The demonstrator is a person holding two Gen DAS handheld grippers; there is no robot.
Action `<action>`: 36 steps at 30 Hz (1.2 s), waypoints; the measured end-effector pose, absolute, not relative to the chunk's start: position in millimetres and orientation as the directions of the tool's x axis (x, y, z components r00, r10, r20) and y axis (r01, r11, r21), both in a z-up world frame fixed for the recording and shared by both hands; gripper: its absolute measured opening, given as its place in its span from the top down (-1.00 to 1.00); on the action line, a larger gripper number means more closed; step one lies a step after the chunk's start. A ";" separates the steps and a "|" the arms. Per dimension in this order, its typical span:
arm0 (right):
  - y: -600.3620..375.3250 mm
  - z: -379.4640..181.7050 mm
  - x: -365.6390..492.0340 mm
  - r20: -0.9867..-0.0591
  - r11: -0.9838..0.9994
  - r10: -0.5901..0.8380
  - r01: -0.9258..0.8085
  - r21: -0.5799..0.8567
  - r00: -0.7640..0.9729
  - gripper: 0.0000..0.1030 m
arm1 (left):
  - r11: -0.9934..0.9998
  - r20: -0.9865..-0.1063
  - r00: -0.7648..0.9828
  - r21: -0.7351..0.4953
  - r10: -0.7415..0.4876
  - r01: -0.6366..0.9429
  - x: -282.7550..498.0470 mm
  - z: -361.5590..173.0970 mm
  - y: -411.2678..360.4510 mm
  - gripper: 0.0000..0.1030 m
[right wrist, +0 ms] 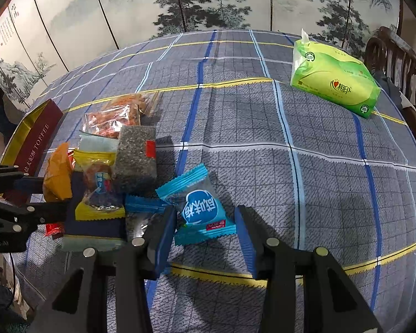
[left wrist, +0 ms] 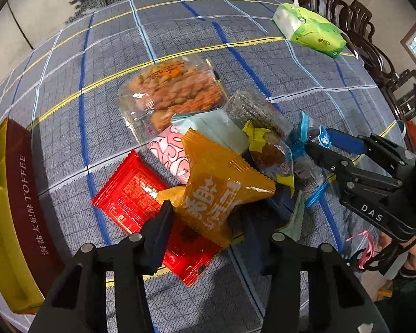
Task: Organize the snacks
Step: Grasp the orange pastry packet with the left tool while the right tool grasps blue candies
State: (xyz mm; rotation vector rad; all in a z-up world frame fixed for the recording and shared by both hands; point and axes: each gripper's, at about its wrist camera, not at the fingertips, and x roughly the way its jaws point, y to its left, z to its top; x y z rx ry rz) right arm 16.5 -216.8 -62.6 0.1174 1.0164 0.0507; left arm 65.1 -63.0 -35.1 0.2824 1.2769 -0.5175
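Note:
A pile of snacks lies on the plaid tablecloth. In the left wrist view my left gripper (left wrist: 208, 219) is open, its fingers either side of an orange packet (left wrist: 222, 188) that lies over a red packet (left wrist: 141, 202). Behind are a pink packet (left wrist: 169, 152), a pale blue packet (left wrist: 210, 130), a clear bag of fried snacks (left wrist: 172, 88) and a dark seaweed block (left wrist: 252, 113). In the right wrist view my right gripper (right wrist: 205, 227) is open around a blue candy packet (right wrist: 199, 208). It also shows in the left wrist view (left wrist: 321, 147).
A maroon and gold toffee box (left wrist: 16, 199) stands at the left table edge and shows in the right wrist view (right wrist: 36, 136). A green tissue pack (right wrist: 332, 80) lies at the far right. Dark wooden chairs (left wrist: 374, 52) line the right side.

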 end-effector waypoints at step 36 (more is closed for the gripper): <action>-222.5 -62.3 11.6 -0.856 0.994 0.063 0.049 0.102 0.513 0.15 | 0.866 -0.958 0.200 -0.083 -0.206 0.494 60.6 -26.1 -60.6 0.18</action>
